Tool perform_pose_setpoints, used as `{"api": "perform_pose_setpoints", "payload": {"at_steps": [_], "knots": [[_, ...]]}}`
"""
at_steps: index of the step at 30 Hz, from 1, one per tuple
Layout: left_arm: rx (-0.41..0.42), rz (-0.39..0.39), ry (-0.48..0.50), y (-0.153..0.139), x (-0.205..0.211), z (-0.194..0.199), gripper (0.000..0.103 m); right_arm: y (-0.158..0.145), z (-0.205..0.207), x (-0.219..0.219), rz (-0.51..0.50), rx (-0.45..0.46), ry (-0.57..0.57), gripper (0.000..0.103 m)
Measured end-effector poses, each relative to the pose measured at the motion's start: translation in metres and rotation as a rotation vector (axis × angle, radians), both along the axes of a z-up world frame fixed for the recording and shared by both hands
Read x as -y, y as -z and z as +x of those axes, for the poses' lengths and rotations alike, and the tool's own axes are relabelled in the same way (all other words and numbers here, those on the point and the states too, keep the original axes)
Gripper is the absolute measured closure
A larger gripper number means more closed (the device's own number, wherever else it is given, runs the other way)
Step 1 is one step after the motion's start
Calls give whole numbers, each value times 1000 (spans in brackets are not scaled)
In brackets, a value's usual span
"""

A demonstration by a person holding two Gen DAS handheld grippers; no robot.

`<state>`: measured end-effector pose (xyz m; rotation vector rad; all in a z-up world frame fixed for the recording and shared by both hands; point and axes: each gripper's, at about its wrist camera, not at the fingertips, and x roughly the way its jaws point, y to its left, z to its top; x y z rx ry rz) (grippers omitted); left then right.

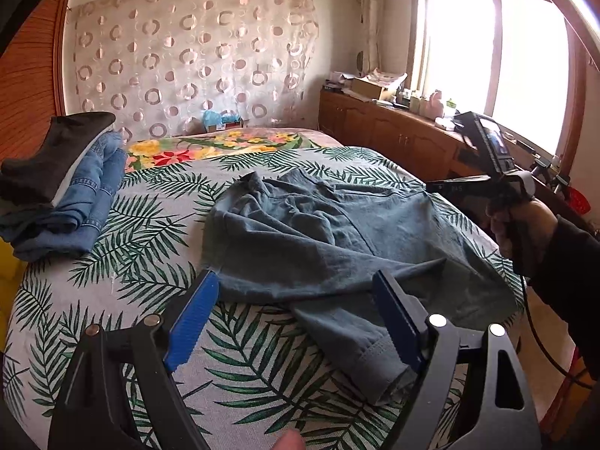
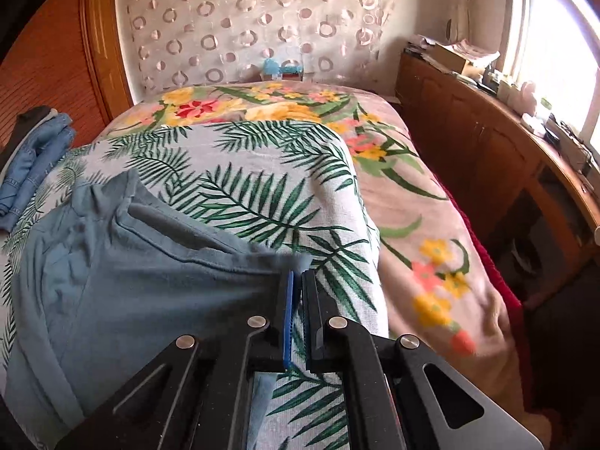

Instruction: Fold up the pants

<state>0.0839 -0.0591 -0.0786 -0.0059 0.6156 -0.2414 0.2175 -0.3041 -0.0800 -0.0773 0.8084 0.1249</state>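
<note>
From the left wrist view, the blue-grey pants (image 1: 318, 240) lie rumpled across the middle of the bed (image 1: 93, 318), waist end toward the far side and one leg trailing near, its hem just beside the right-hand finger of the left gripper (image 1: 300, 322). That gripper hovers over the near edge of the fabric with its jaws wide apart and nothing between them — seemingly poised to take the leg end while the other hand secures the waist. At the right, a hand (image 1: 525, 232) carries the right gripper's handle beside the pants' right edge. A stack of folded jeans (image 1: 75, 195) sits at the far left, likely finished work kept out of the way. From the right wrist view, the right gripper (image 2: 298, 273) has its jaws brought tight together on the corner of the pants (image 2: 131, 281) at the waistband — a small tuft of cloth pokes out past the tips — so the garment can probably be lifted or pulled straight over the leaf-print cover (image 2: 262, 195).
</note>
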Motion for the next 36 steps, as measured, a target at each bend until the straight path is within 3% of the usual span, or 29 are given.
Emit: {"api": "perform_pose_setpoints", "payload": {"at_steps": [2, 6, 8, 17, 26, 28, 30, 36], "knots": [[-3, 14, -6, 0, 0, 0, 19, -6, -9, 3, 6, 13, -4, 99], [17, 31, -18, -2, -2, -6, 19, -15, -36, -2, 14, 78, -28, 73], [17, 32, -20, -2, -3, -8, 19, -17, -52, -6, 49, 95, -63, 70], [-4, 44, -38, 6, -9, -15, 19, -1, -125, -47, 148, 38, -305, 70], [-39, 14, -13, 17, -9, -15, 19, 26, -126, -62, 127, -52, -314, 70], [-39, 17, -6, 17, -7, -15, 19, 26, -129, -65, 144, -64, -342, 87], [-36, 21, -2, 16, -6, -16, 19, 19, -132, -73, 154, -45, -370, 94], [-34, 13, 7, 14, -5, -17, 19, -9, -153, -66, 196, 73, -366, 97]]}}
